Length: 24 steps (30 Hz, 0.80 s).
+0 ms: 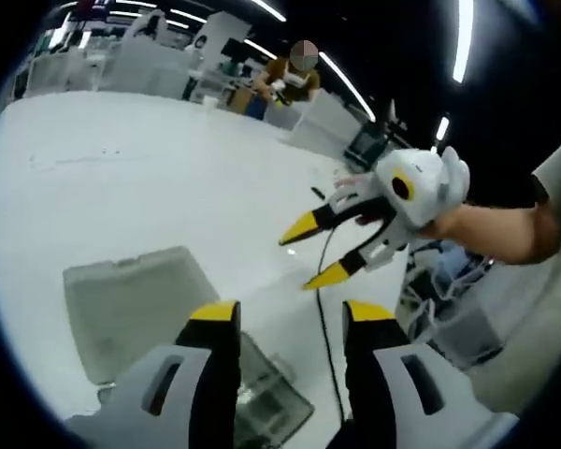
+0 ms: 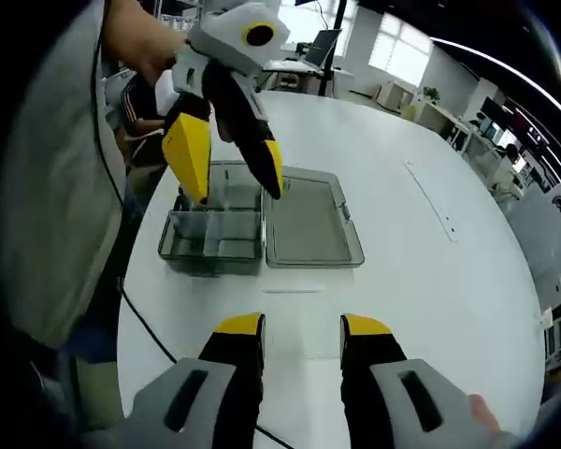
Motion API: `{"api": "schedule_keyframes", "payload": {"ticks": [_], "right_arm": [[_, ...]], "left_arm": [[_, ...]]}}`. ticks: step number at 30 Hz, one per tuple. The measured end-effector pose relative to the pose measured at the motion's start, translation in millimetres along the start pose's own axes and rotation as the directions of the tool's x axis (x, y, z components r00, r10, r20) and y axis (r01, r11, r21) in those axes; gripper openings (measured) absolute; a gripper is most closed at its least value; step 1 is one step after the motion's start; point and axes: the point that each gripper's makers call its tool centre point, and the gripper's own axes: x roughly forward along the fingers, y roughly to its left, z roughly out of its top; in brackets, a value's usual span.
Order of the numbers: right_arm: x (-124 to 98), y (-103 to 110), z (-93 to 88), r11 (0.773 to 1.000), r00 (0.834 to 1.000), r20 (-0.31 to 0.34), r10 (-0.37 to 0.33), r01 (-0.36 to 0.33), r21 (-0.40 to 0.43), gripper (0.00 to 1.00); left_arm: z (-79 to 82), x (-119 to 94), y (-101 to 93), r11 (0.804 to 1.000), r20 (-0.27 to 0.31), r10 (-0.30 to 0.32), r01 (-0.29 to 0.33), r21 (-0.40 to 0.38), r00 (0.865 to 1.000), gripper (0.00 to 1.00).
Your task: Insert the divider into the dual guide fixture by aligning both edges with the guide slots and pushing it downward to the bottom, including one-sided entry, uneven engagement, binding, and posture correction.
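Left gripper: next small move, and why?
Probably lower the left gripper toward the clear compartment box. Its jaws are open and empty, it hangs above the box beside the flat open lid, and the right gripper is also open, well back.

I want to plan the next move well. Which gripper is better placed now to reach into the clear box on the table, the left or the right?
Probably the left. The left gripper hangs open directly over the clear box, whereas the right gripper is open but set back from it across bare table.
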Motion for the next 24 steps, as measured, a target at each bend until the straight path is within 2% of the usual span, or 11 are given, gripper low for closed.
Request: {"api": "schedule_keyframes", "payload": {"ticks": [6, 10, 13, 19, 22, 24], "right_arm": [[-3.2, 11.4, 14.6, 1.0, 1.0, 0.03, -0.004, 0.004, -0.009, 0.27], [-4.5, 16.2, 23.5, 1.0, 0.999, 0.048, -0.008, 0.008, -0.015, 0.27], [-6.0, 17.6, 28.0, 1.0, 0.998, 0.055, -0.012, 0.013, -0.019, 0.27], [-7.9, 18.5, 35.6, 0.999, 0.997, 0.07, -0.017, 0.02, -0.03, 0.27], [-8.5, 19.9, 39.7, 0.999, 0.996, 0.083, -0.018, 0.021, -0.024, 0.27], [-8.2, 21.2, 41.8, 0.999, 0.996, 0.089, -0.018, 0.02, -0.025, 0.27]], "left_arm": [[5.8, 5.4, -7.5, 0.997, 0.023, -0.021, 0.023, -0.071, 1.0, 0.31], [4.6, 8.5, -12.5, 0.989, 0.031, -0.042, 0.046, -0.138, 0.999, 0.27], [1.4, 8.0, -14.4, 0.987, 0.027, -0.045, 0.049, -0.155, 0.999, 0.26], [0.9, 2.9, -15.3, 0.967, 0.056, -0.066, 0.078, -0.245, 0.996, 0.21], [-1.9, 2.4, -13.9, 0.963, 0.058, -0.062, 0.076, -0.26, 0.996, 0.18], [-2.3, 1.9, -13.7, 0.954, 0.069, -0.065, 0.083, -0.29, 0.995, 0.17]]}}
